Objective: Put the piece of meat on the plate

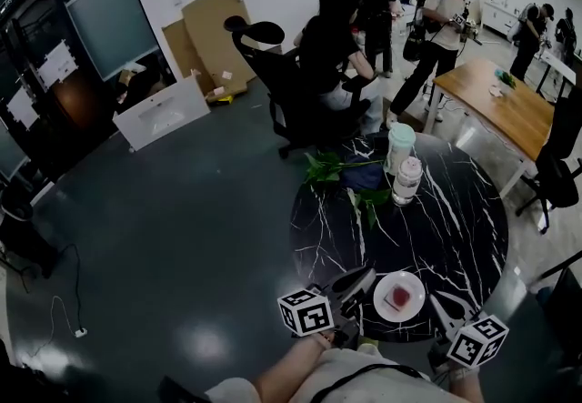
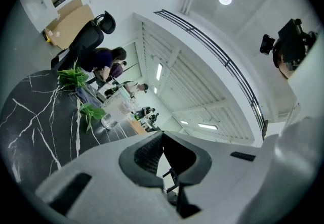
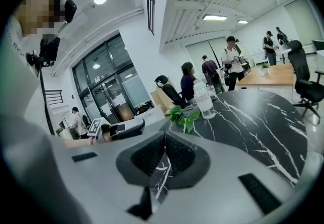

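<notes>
Big round black marble table (image 1: 459, 210), white veins all over it. At its far side, green leaves (image 1: 325, 167) and two bottles (image 1: 406, 181). Near edge now: left gripper (image 2: 162, 136), jaws pressed together, nothing in them. Right gripper (image 3: 164, 137), closed tight as well, empty. Between the two sits the white plate (image 1: 415, 308), and the pink piece of meat (image 1: 398, 297) lies right on it, apart from both grippers.

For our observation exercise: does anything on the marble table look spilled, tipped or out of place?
Nothing stands out. The piece of meat lies flat on the plate near the table edge. The bottle and the taller container behind it stand upright, and no spill shows.
</notes>
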`<action>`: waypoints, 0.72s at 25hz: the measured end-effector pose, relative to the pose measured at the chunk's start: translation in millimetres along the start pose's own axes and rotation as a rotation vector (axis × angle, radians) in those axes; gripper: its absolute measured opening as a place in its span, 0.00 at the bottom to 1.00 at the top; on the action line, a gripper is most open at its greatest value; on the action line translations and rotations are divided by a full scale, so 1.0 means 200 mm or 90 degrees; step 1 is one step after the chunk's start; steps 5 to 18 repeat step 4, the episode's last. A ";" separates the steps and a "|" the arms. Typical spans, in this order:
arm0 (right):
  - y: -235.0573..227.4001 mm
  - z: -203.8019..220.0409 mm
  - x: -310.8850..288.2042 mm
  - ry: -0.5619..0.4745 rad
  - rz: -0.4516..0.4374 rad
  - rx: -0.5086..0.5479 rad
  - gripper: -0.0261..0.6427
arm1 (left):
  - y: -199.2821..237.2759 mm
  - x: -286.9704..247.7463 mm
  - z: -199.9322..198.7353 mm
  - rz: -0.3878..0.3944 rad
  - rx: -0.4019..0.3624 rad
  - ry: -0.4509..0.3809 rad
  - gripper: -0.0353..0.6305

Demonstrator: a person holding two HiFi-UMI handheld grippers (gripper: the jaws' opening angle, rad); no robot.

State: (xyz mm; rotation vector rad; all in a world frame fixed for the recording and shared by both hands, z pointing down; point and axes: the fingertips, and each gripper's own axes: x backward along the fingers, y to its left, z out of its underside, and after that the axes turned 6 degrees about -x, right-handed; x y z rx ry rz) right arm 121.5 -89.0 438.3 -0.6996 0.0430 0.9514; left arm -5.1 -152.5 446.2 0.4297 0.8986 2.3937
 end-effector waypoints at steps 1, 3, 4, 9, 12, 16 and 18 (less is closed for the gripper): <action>0.00 0.00 0.01 -0.001 0.000 -0.003 0.07 | -0.01 0.00 0.00 0.001 -0.001 0.001 0.07; 0.01 0.01 0.02 -0.004 0.001 -0.009 0.07 | -0.02 0.01 0.00 0.002 -0.002 0.004 0.07; 0.01 0.01 0.03 -0.006 0.001 -0.011 0.07 | -0.03 0.01 0.00 0.003 -0.003 0.006 0.07; 0.01 0.01 0.03 -0.006 0.001 -0.011 0.07 | -0.03 0.01 0.00 0.003 -0.003 0.006 0.07; 0.01 0.01 0.03 -0.006 0.001 -0.011 0.07 | -0.03 0.01 0.00 0.003 -0.003 0.006 0.07; 0.01 0.01 0.03 -0.006 0.001 -0.011 0.07 | -0.03 0.01 0.00 0.003 -0.003 0.006 0.07; 0.01 0.01 0.03 -0.006 0.001 -0.011 0.07 | -0.03 0.01 0.00 0.003 -0.003 0.006 0.07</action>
